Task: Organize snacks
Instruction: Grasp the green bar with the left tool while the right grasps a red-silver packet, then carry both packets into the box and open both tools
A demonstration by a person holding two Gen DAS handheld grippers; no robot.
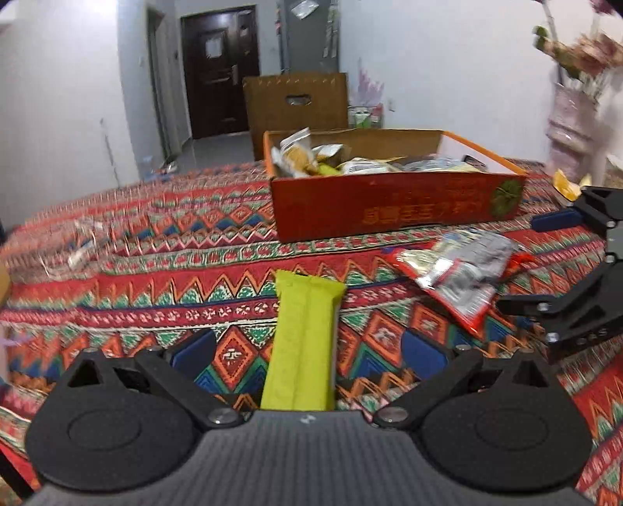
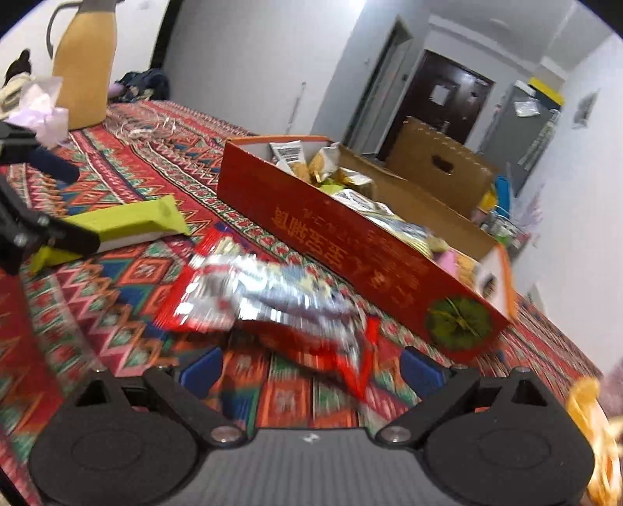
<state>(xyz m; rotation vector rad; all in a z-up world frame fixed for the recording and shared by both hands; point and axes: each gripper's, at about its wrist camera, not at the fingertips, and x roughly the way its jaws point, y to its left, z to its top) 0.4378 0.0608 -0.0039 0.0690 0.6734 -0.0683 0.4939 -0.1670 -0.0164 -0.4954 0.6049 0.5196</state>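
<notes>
The setting is a lived-in home, most likely a dining or living area opening onto an entrance hall. Indicators:

- A table covered with a red, green and blue zigzag-patterned woven cloth.
- A dark brown panelled entrance door at the end of a short corridor with plain white walls.
- A grey refrigerator with papers stuck to its front.
- A mustard-yellow thermos jug with a curved grey handle standing on the table.
- A pale pink vase holding artificial flowers at the table edge.
- A large brown cardboard carton with a cut-out handle on the floor beyond the table.
</notes>
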